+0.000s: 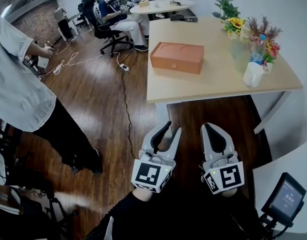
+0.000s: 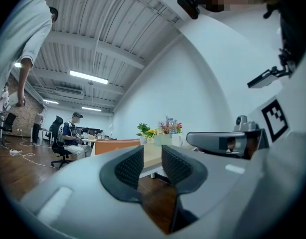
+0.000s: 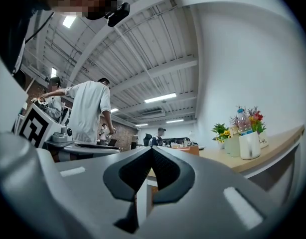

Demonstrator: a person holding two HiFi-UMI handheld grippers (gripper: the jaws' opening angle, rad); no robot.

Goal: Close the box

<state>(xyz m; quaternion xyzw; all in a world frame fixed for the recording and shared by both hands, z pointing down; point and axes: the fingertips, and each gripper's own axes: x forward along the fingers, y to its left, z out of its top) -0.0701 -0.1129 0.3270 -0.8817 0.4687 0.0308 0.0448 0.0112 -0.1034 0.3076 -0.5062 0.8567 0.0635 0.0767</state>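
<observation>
An orange rectangular box (image 1: 176, 57) lies on the light wooden table (image 1: 213, 81), near its left edge, with two round shapes showing on its flat top. Both grippers hang low over the wooden floor, well short of the table's front edge. My left gripper (image 1: 171, 129) is open, with a narrow empty gap between its ribbed pads (image 2: 129, 167). My right gripper (image 1: 209, 127) is shut, its tips touching with nothing in them. The box (image 2: 117, 146) shows far off in the left gripper view, and small in the right gripper view, where the box (image 3: 191, 150) sits past the shut gripper (image 3: 152, 151).
Flower pots (image 1: 237, 25), a water bottle (image 1: 257, 49) and a white mug (image 1: 253, 74) crowd the table's right end. A person (image 1: 18, 89) stands at the left, another sits on a chair (image 1: 116, 14) behind. Cables (image 1: 124, 91) run across the floor. A small screen (image 1: 286, 196) is at the lower right.
</observation>
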